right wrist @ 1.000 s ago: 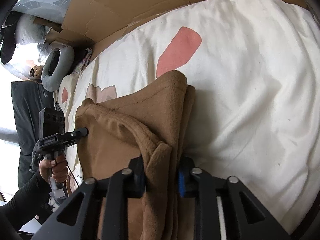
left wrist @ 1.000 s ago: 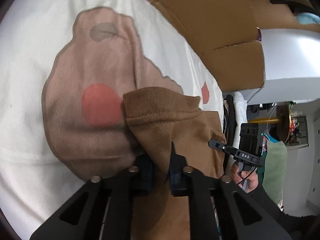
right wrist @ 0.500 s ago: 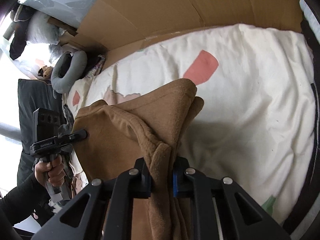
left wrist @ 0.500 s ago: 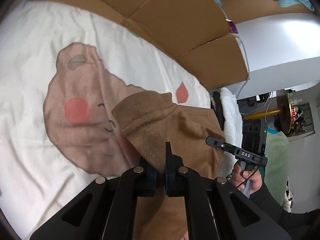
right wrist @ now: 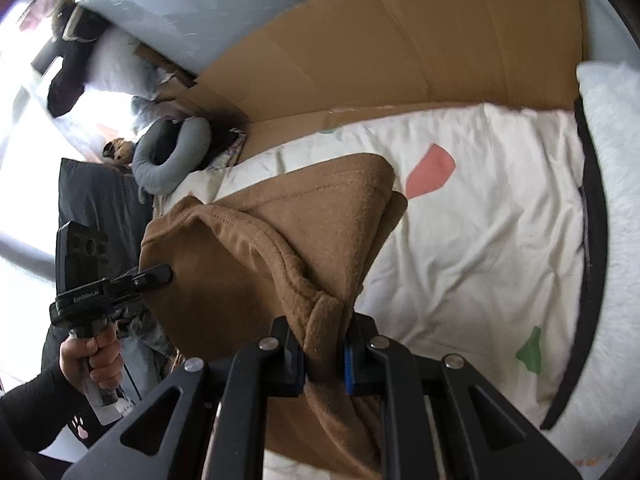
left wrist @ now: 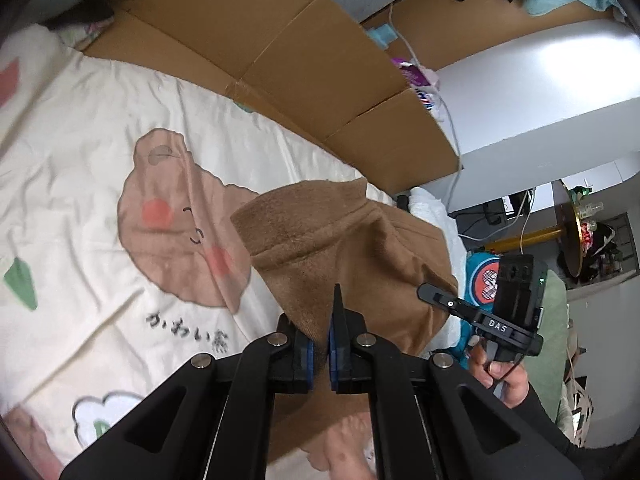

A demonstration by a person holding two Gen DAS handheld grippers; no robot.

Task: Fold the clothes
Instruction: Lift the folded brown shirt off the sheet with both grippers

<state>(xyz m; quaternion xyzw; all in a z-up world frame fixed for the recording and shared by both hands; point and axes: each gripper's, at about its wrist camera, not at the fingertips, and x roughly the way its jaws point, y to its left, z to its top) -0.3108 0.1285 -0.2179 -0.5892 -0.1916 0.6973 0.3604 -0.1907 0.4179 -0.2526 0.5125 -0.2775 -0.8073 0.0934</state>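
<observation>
The brown fleece garment (left wrist: 340, 248) is hanging over the bedspread (left wrist: 80, 152), near its cardboard-lined far edge. Left gripper (left wrist: 320, 350) and right gripper (right wrist: 324, 354) are each pinching an edge; it is looking soft, floppy and light, best held by hems.

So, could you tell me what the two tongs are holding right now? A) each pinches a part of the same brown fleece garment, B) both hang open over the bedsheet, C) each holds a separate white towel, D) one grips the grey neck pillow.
A: the left tongs and the right tongs are each shut on a fold of the brown fleece garment, which hangs between them above the printed bedsheet.
</observation>
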